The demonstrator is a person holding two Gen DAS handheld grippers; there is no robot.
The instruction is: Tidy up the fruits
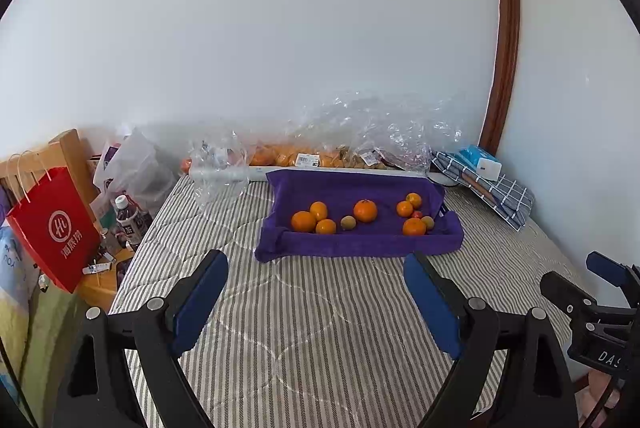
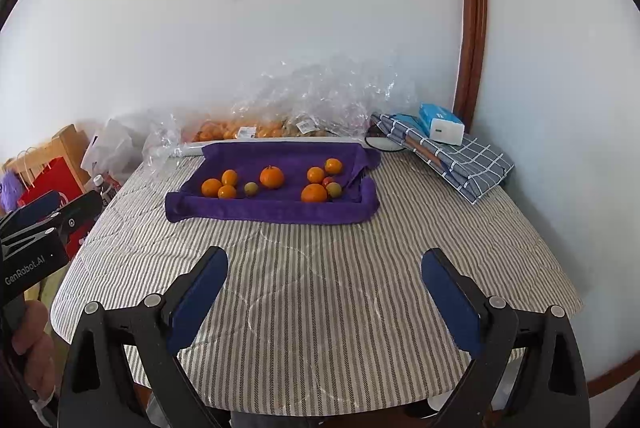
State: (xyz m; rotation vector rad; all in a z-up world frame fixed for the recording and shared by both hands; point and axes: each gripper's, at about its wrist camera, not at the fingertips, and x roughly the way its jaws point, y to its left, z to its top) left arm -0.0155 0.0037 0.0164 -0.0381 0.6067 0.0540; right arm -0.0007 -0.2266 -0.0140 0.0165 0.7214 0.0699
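A purple towel (image 1: 352,188) (image 2: 280,152) with rolled-up edges lies at the far side of the striped table (image 1: 304,308) (image 2: 320,268). On it sit several oranges, among them a big one (image 1: 365,210) (image 2: 272,176) in the middle, a cluster at the left (image 1: 304,221) (image 2: 212,187), and a group at the right (image 1: 414,227) (image 2: 314,194) with small greenish fruits (image 1: 348,222) (image 2: 251,188) and a red one (image 1: 417,214). My left gripper (image 1: 316,264) hangs open, well short of the towel, nothing between its fingers. My right gripper (image 2: 324,260) is likewise open and empty.
Clear plastic bags (image 1: 360,132) (image 2: 304,96) holding more fruit lie along the wall behind the towel. A checked cloth (image 1: 492,184) (image 2: 460,156) with a blue-white box (image 2: 442,122) sits at the right corner. A red paper bag (image 1: 56,228) and bottles (image 1: 128,216) stand left of the table.
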